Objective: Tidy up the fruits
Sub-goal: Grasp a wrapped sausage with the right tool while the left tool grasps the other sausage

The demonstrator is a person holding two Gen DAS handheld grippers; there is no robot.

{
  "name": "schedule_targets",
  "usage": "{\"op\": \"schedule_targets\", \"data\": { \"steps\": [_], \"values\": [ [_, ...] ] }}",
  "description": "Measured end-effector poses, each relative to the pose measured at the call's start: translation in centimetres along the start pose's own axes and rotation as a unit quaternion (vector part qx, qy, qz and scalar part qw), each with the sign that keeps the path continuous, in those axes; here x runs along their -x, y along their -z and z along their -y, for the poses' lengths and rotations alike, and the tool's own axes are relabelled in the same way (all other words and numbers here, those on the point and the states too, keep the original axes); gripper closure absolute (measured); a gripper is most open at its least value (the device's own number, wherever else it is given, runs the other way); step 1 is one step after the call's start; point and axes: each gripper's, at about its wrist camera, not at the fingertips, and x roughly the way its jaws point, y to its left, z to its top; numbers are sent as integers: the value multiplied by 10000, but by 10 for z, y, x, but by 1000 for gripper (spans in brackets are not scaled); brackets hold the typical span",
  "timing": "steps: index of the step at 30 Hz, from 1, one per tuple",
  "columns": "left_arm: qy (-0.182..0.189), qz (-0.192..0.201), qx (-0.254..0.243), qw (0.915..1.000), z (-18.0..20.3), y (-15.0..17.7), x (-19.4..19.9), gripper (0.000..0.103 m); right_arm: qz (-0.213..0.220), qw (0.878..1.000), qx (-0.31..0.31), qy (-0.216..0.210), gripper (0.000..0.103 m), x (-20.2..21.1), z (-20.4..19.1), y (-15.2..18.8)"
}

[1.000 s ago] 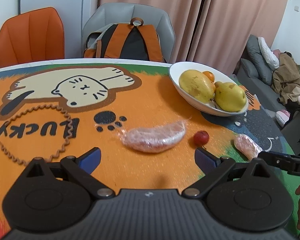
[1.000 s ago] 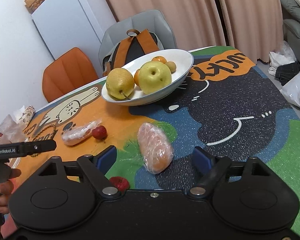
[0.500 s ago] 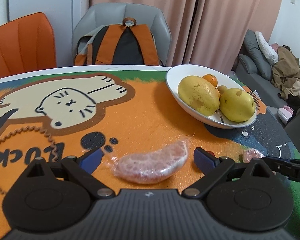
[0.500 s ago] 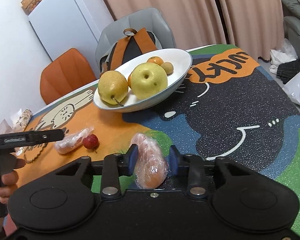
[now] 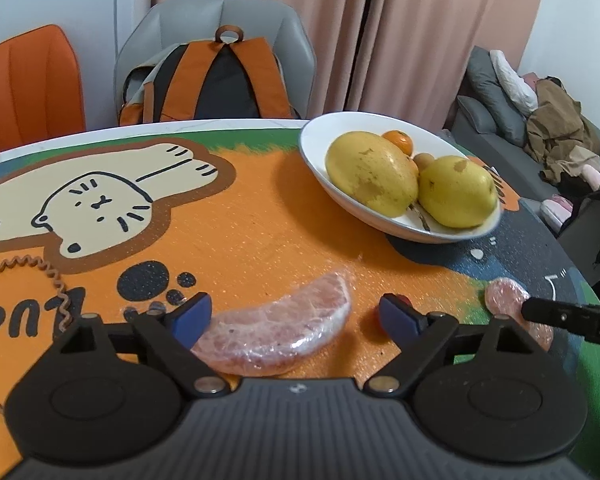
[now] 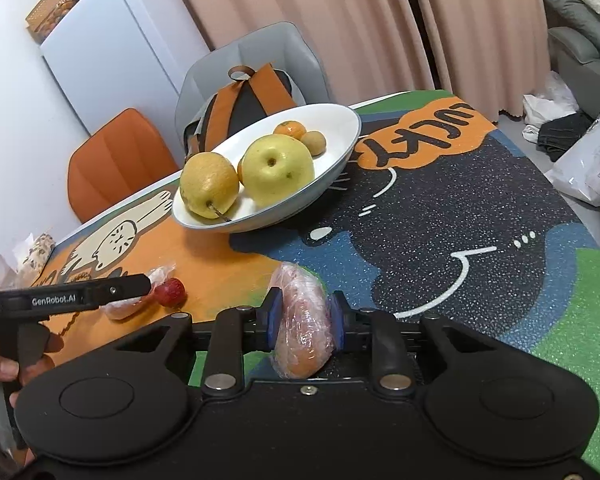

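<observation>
Right gripper (image 6: 303,320) clenches the plastic-wrapped orange fruit piece (image 6: 303,322) between its 2 blue pads, ready for the white oval bowl (image 6: 332,168) ahead. Left gripper (image 5: 295,317) gapes around the film-wrapped pink wedge (image 5: 276,330) — positioned for a grasp.

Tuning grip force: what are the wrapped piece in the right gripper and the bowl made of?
Wrapped piece: soft pinkish-orange fruit flesh under thin clear cling film, judging by its glossy wrinkles. Bowl: probably glazed ceramic, with a smooth white sheen and thick rim; melamine is possible.
</observation>
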Motion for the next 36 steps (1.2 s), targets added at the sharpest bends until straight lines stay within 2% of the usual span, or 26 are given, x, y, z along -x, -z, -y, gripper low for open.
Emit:
{"op": "schedule_targets", "data": {
  "steps": [6,9,11,19,28,36],
  "values": [
    [-54,7,-46,10000,3,8,7,32,-84,9999,61,12,71,2,-7,5],
    [-114,12,-98,9999,5,11,10,41,-112,9998,155,8,69,3,-13,9],
    [-146,24,-107,9998,5,13,11,44,-138,9997,183,-21,69,3,-16,10],
    [-291,35,-233,9993,11,11,5,44,-137,9997,213,-10,66,3,-19,11],
    [-406,51,-343,9986,14,12,-7,45,-125,9992,383,-49,50,-2,-27,9],
    [-403,122,-254,9988,12,18,2,53,-145,9977,650,143,49,-2,-37,12]
  ]
}}
